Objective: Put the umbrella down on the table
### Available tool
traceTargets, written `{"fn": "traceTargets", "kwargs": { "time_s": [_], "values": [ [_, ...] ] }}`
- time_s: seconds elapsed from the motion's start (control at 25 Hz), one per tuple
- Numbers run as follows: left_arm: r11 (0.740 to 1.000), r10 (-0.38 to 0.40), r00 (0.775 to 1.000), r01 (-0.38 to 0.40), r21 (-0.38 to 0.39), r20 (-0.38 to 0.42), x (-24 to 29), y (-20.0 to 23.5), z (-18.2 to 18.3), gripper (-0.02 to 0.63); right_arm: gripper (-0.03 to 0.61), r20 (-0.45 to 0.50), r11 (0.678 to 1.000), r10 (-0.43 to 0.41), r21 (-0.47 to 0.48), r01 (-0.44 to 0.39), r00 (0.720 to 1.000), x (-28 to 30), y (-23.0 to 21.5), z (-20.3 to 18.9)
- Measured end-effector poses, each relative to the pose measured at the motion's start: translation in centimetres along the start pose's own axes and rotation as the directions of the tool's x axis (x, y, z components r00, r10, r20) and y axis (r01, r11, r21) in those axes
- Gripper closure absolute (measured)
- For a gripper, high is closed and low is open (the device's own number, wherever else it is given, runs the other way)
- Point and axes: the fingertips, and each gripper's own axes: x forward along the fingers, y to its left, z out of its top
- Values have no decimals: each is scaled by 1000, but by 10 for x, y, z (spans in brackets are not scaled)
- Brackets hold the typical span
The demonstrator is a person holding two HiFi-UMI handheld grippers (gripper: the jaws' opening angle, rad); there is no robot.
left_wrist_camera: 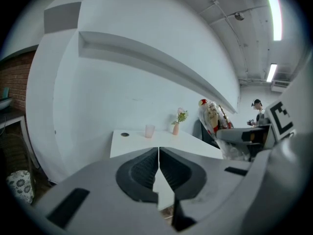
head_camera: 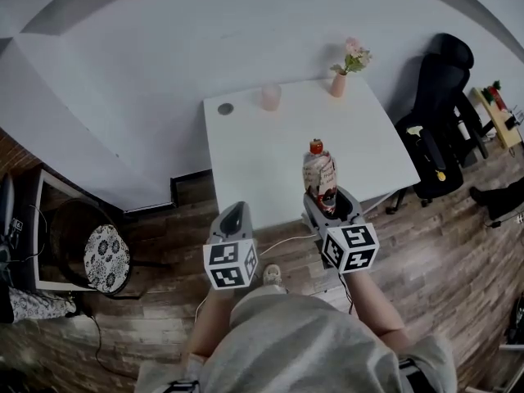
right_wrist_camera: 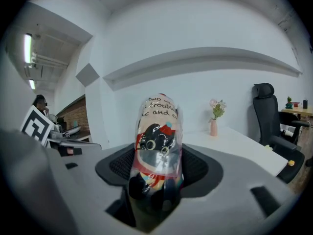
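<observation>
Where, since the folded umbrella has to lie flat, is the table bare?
The table is bare from its near edge up to the far row: dark disc, pink cup, flower vase. Only that far edge is crowded. The umbrella is clamped in the right tongs, seen against the near right part.

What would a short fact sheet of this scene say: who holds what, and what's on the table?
Right gripper: shut on the folded umbrella
Left gripper: shut, empty
Umbrella: in a clear printed sleeve, not yet set down
Table: white; pink cup, vase with flowers, small dark disc at far side
Nearby: black office chair
</observation>
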Motion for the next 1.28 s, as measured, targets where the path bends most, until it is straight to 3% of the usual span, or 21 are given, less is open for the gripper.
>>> {"fn": "traceTargets", "kwargs": {
  "time_s": [0.32, 0.68, 1.28],
  "values": [
    [1000, -10, 999, 10, 5, -42, 43, 14, 1, 604, 310, -56, 999, 4, -36, -6, 998, 66, -22, -5],
    [1000, -20, 996, 21, 8, -87, 69, 31, -10, 604, 310, -171, 998, -19, -58, 9, 985, 130, -43, -39],
    [1000, -27, 990, 28, 5, -139, 106, 52, -22, 604, 310, -393, 996, -60, -80, 31, 918, 210, -72, -103]
  ]
}}
